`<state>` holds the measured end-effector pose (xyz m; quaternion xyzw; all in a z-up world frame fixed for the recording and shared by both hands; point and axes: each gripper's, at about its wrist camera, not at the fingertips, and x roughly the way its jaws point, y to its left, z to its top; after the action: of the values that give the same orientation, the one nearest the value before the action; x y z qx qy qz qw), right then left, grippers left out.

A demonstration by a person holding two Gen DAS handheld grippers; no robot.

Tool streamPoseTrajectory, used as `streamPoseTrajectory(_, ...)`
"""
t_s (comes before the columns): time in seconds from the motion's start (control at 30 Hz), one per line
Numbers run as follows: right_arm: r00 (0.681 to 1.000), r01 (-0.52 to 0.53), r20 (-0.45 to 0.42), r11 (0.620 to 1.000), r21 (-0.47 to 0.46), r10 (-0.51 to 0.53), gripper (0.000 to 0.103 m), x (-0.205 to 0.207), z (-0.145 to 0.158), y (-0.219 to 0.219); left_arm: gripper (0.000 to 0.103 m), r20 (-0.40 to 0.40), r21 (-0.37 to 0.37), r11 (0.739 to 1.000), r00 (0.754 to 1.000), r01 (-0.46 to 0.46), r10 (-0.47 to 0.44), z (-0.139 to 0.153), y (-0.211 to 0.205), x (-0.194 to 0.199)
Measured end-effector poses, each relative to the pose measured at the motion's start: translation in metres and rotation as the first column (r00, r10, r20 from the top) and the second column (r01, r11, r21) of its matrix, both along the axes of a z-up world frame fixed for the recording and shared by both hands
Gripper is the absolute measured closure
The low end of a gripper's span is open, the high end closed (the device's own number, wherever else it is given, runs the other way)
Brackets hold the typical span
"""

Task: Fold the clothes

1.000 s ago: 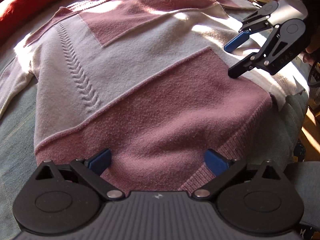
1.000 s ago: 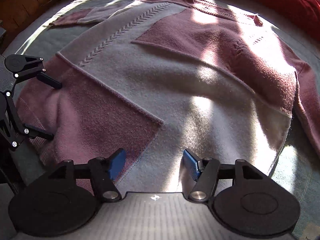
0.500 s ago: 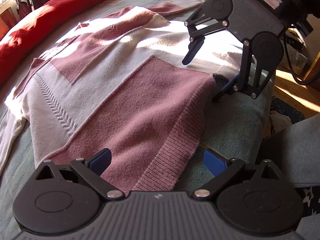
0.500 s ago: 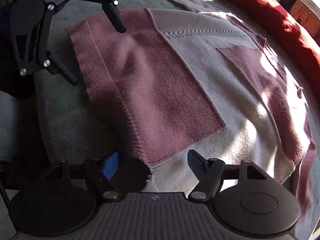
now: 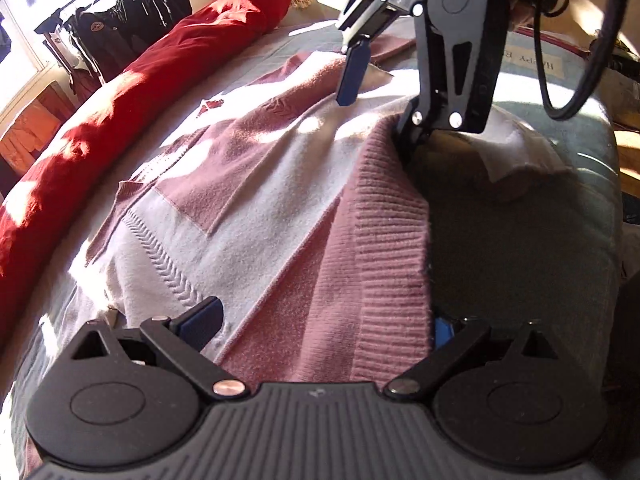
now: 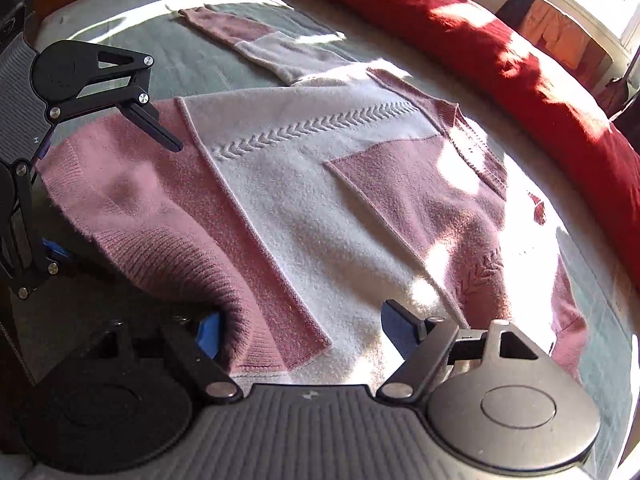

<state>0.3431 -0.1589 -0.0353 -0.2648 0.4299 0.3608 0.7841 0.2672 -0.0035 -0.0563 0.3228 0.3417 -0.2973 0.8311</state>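
Note:
A pink and white sweater (image 5: 256, 216) lies flat on a grey-green bed cover (image 5: 520, 248), its ribbed pink hem (image 5: 384, 264) towards me. My left gripper (image 5: 320, 326) is open and straddles the hem, one finger above the knit and the other partly hidden beneath the hem's edge. Further along the same hem, my right gripper (image 6: 304, 330) has its jaws opening. The hem (image 6: 192, 264) lies between them, draped over its left finger, and the pads do not press on it. Each gripper shows in the other's view: the right gripper (image 5: 372, 124), the left gripper (image 6: 116, 200).
A red duvet (image 6: 520, 48) runs along the far side of the bed. One sweater sleeve (image 6: 248, 36) stretches out flat towards the far left. Dark garments (image 5: 132, 12) hang on a rack by the window. A black cable (image 5: 580, 80) loops near the bed's edge.
Both grippers have rolled and shifted from over the sweater's body to its hem. Each now has one finger under the hem's edge, and the hem is raised slightly off the cover.

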Motion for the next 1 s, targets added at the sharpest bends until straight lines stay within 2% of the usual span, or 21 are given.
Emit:
streamPoseTrajectory(0.1, 1.000, 0.022, -0.023, 1.000, 0.017, -0.022, 0.020, -0.006, -0.001, -0.003, 0.005, -0.005, -0.038, 0.997, 0.997, -0.073, 0.072, 0.010, 0.009, 0.022)
streamPoseTrajectory(0.27, 0.999, -0.031, 0.022, 0.999, -0.011, 0.031, 0.020, -0.034, -0.005, 0.011, 0.005, -0.019, -0.076, 0.988, 0.991, -0.131, 0.130, 0.016, 0.015, 0.043)
streamPoseTrajectory(0.4, 0.988, -0.067, 0.129, 0.991, -0.115, 0.082, 0.020, -0.057, -0.024, 0.037, 0.005, -0.023, -0.064, 0.989, 0.991, -0.130, 0.129, 0.012, 0.014, 0.051)
streamPoseTrajectory(0.57, 0.938, -0.057, 0.309, 0.949, -0.309, 0.157, 0.022, -0.075, -0.050, 0.049, 0.011, -0.033, -0.011, 0.998, 0.998, -0.056, 0.056, 0.004, 0.011, 0.040)
streamPoseTrajectory(0.63, 0.929, -0.040, 0.331, 0.932, -0.360, 0.167, 0.025, -0.076, -0.051, 0.043, 0.014, -0.034, 0.020, 1.000, 0.999, -0.006, 0.007, -0.001, 0.008, 0.030)
streamPoseTrajectory(0.7, 0.931, -0.025, 0.329, 0.926, -0.376, 0.159, 0.029, -0.074, -0.050, 0.037, 0.022, -0.032, 0.062, 0.996, 0.998, 0.058, -0.056, -0.009, 0.000, 0.017)
streamPoseTrajectory(0.83, 0.922, -0.042, 0.343, 0.928, -0.370, 0.178, 0.033, -0.071, -0.047, 0.042, 0.029, -0.003, 0.148, 0.973, 0.984, 0.178, -0.179, -0.026, -0.023, -0.004)
streamPoseTrajectory(0.9, 0.919, -0.064, 0.341, 0.929, -0.363, 0.197, 0.037, -0.070, -0.049, 0.050, 0.030, 0.016, 0.177, 0.964, 0.979, 0.197, -0.204, -0.032, -0.032, -0.007)
streamPoseTrajectory(1.0, 0.920, -0.074, 0.337, 0.932, -0.353, 0.201, 0.047, -0.067, -0.045, 0.054, 0.031, 0.026, 0.190, 0.967, 0.984, 0.167, -0.175, -0.031, -0.030, -0.005)
